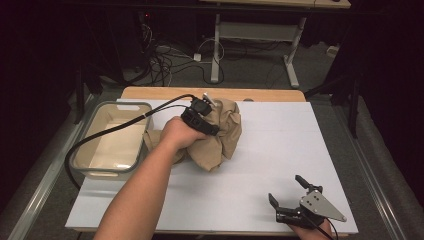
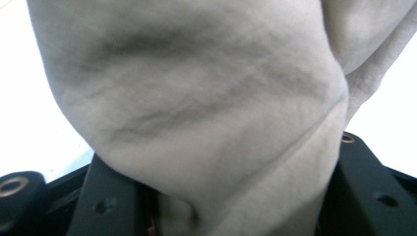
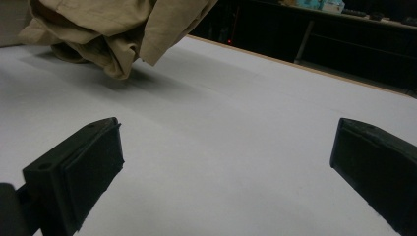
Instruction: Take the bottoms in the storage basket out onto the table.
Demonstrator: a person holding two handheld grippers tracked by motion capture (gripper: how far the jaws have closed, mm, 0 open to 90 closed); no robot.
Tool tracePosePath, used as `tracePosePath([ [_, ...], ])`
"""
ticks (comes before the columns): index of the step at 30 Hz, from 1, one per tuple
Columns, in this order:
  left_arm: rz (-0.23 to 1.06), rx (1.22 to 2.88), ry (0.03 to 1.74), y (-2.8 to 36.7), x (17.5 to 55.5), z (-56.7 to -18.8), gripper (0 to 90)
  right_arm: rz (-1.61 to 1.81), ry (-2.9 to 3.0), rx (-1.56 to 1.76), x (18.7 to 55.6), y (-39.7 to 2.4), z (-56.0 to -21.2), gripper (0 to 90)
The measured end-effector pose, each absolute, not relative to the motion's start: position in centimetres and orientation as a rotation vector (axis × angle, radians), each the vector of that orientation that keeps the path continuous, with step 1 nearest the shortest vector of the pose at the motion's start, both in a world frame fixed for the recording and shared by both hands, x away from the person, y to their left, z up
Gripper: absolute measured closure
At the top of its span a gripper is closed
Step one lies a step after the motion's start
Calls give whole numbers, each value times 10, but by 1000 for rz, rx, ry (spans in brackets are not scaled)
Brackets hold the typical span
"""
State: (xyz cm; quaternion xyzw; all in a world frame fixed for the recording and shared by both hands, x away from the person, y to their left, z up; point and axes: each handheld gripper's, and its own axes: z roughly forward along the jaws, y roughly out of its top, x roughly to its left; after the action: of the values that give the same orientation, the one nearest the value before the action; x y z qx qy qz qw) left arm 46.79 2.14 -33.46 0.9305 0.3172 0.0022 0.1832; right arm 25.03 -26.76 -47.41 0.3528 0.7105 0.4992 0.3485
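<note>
Left hand-held gripper (image 1: 206, 111) is pinching the tan cloth (image 1: 220, 135), bunching it above the worktop (image 1: 260, 165), perhaps binward; right hand-held gripper (image 1: 295, 197) is waiting, jaws spread, empty.

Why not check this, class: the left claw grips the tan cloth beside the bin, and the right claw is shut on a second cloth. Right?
One part is wrong. The right claw is open and holds nothing, as the right gripper view shows. The left claw does grip the tan cloth beside the bin.

L tongs (image 1: 202, 116) clamped, arm extended, R tongs (image 1: 290, 197) spread wide
</note>
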Motion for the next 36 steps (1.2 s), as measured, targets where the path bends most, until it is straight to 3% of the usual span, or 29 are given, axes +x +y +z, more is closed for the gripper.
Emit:
tracePosePath([
  [10, 111, 2479, 967, 46, 472, -350, 469, 1292, 1844, 913, 251, -267, -474, 4],
  [25, 122, 2246, 1056, 87, 471, -401, 415, 1284, 1852, 907, 252, -265, -475, 4],
  [36, 169, 2171, 1027, 87, 469, -421, 238, 1280, 1857, 895, 251, -264, -475, 4],
])
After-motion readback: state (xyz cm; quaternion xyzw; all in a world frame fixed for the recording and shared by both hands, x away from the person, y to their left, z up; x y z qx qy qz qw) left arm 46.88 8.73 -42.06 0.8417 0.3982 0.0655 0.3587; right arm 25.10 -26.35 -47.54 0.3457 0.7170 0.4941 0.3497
